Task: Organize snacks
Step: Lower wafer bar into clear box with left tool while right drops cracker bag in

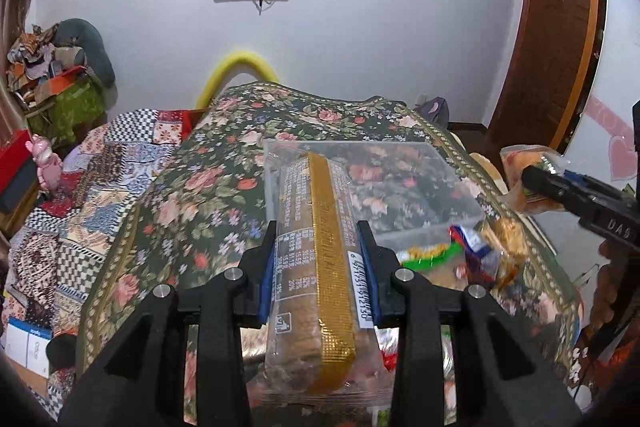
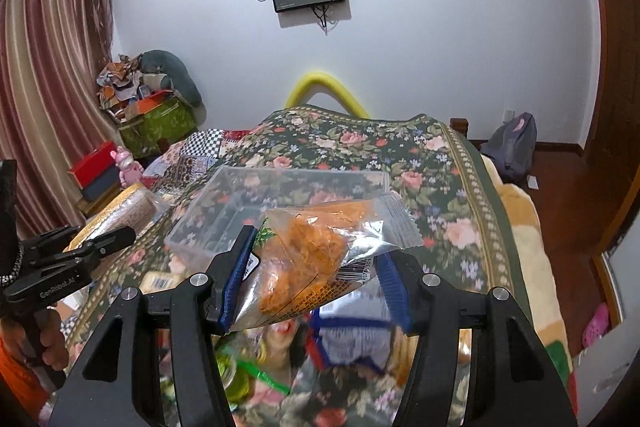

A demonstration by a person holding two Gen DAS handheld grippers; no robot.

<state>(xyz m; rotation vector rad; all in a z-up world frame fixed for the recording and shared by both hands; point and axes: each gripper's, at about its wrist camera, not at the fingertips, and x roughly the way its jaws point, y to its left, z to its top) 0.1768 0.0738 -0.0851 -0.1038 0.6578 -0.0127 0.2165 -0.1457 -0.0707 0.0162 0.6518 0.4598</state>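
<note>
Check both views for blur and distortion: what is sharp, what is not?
Left wrist: the held cracker pack is sharp, the loose snacks right of it smeared; fisheye bends the door. Right wrist: the orange snack bag reads clearly, the blue packet beneath is motion-blurred.

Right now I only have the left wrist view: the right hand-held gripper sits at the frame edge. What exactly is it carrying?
Observer: The right hand-held gripper is clamped on a clear packet of orange snack.
Operator: Where is that packet relative to the clear container?
Observer: It is held in the air just in front of the clear container.
Operator: Anything under it?
Observer: A blue-and-white packet, blurred, lies below it among other wrappers.
</note>
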